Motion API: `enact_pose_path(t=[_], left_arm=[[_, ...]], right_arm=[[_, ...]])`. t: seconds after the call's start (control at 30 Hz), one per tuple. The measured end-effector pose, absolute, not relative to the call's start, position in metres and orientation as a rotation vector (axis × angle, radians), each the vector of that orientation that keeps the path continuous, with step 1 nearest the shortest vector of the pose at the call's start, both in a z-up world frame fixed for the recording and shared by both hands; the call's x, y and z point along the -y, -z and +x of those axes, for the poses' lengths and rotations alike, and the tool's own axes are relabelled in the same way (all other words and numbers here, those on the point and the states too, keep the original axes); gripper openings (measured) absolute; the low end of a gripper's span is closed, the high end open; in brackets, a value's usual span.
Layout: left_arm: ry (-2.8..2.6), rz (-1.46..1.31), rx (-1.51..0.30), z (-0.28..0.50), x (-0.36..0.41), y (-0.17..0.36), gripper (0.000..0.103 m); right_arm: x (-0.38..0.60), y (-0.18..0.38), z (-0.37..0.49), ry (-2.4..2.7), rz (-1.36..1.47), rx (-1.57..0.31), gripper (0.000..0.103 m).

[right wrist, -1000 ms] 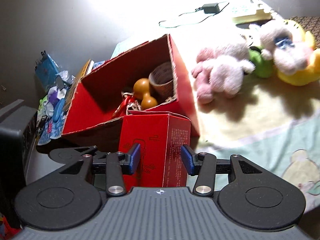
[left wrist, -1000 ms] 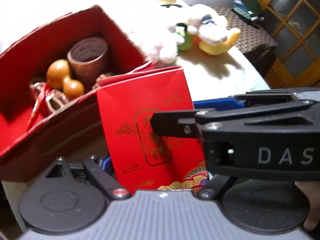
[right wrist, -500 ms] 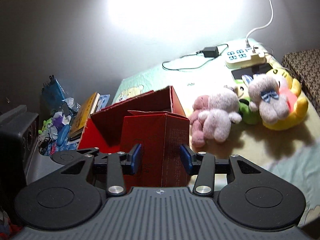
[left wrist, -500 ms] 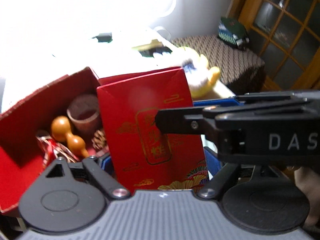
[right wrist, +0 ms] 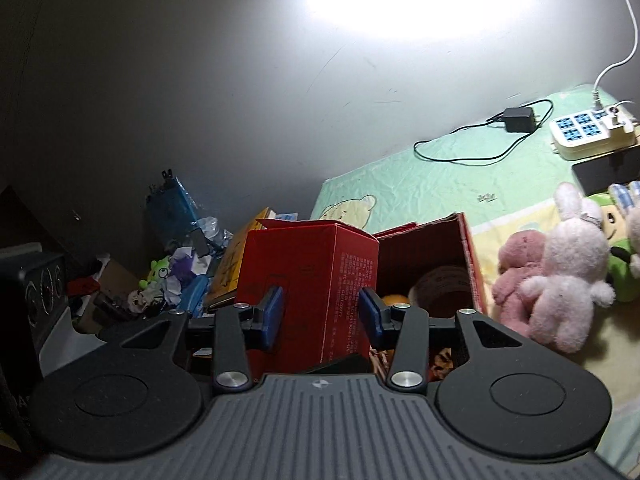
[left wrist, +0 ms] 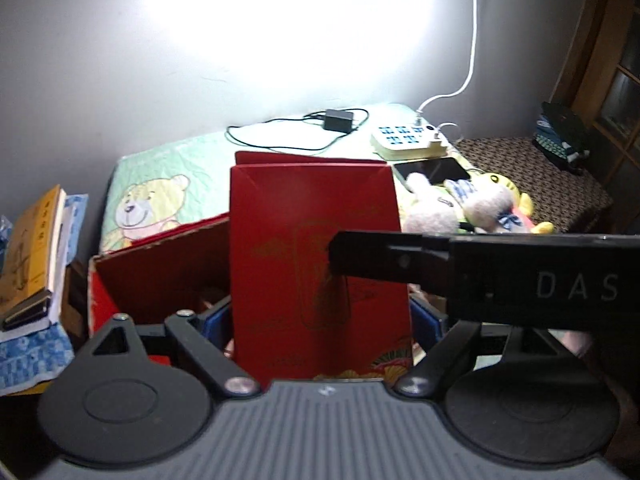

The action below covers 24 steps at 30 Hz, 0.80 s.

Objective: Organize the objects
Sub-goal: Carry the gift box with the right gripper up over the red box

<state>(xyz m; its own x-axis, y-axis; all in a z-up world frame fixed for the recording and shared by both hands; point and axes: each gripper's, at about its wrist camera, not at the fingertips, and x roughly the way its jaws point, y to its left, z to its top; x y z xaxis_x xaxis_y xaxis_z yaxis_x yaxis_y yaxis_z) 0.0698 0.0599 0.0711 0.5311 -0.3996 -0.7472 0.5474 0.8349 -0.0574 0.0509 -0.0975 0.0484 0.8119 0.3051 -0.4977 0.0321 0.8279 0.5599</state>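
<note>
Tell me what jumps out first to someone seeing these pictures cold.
A tall red carton fills the middle of both views, clamped between the left gripper and the right gripper. Behind it sits an open red box holding a tape roll. To the right, a pink plush rabbit sits on the green bedsheet.

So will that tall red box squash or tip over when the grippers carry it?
The tall red box looks like thin card, so hard squeezing could probably dent it. The right gripper and left gripper both clamp it low down, so its top may wobble. It is probably light.
</note>
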Motion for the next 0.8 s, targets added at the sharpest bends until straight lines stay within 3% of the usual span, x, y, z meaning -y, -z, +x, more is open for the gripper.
enact_pose_path(t=[0.8], left_arm=[[0.342,0.235,-1.058,0.147,-0.102,0.031,0.082]], right_arm=[[0.052,0.034,0.161,-0.303,0.561,-0.916,0.044]])
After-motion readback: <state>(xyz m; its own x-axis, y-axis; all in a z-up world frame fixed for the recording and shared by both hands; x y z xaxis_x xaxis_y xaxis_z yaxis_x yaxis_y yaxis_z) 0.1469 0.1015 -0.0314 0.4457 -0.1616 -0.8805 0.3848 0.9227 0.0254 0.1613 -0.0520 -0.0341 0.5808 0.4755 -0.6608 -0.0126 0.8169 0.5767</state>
